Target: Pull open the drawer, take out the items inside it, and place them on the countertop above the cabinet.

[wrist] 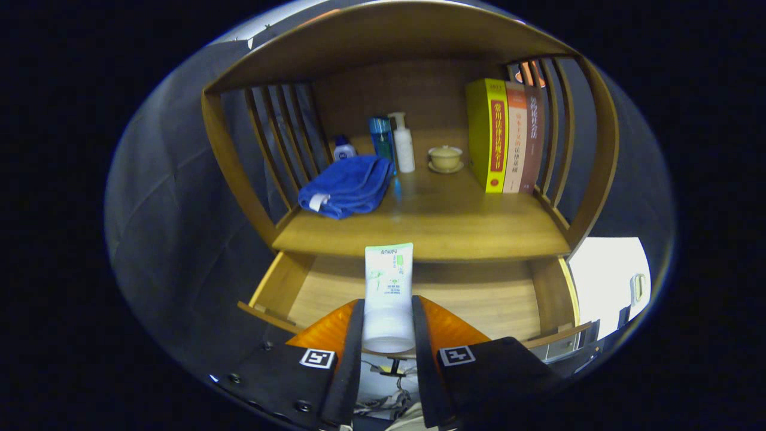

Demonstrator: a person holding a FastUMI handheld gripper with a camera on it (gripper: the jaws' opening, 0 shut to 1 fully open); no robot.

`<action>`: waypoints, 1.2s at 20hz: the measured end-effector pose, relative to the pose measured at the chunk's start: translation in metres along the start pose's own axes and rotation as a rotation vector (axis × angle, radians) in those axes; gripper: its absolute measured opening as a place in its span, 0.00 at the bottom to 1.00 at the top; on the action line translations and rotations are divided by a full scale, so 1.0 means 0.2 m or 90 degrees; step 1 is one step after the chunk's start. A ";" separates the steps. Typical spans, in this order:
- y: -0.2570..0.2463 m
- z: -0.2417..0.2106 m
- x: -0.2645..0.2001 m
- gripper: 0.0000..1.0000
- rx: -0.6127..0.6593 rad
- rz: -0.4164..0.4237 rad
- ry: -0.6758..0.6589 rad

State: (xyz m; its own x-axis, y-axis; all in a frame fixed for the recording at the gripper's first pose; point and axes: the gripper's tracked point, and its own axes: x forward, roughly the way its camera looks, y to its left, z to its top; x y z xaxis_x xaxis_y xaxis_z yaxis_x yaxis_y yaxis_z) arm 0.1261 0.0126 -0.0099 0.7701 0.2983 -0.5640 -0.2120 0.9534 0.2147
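Gripper view: gripper [388, 335] is clamped on a white tube [388, 287], both fingers pressing its cap end. The tube's long axis runs straight ahead along the fingers, cap toward the camera, flat crimped end pointing away at the cabinet. It hangs over the open drawer [479, 296], with its far end reaching the front edge of the countertop [431, 224].

The drawer is pulled out and its visible floor looks bare; the part behind the tube and fingers is hidden.

On the countertop: a blue towel [347, 187] near the left rail, a small bottle [343, 148], a blue bottle [380, 136] and a pump bottle [403, 143] toward the back, a lidded cup [445, 157] beside them, and books [504, 136] standing against the right rail.

My read on the step: the tube is out of the drawer and in transfer to the top. The next move needs a lift above the front edge, a push forward, and a set-down on the bare middle-front stretch, keeping away from the towel.
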 end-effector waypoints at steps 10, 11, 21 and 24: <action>-0.10 0.38 0.35 0.49 -0.004 -0.096 -0.180; -0.11 0.38 0.40 0.49 -0.020 -0.108 -0.183; -0.15 0.29 0.75 0.50 0.029 -0.160 -0.151; -0.18 0.25 0.82 0.50 0.018 -0.179 -0.140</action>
State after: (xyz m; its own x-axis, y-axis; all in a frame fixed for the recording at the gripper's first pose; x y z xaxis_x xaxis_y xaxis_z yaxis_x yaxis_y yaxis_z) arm 0.2899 0.0251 -0.0689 0.9079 0.0043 -0.4191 0.0409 0.9943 0.0988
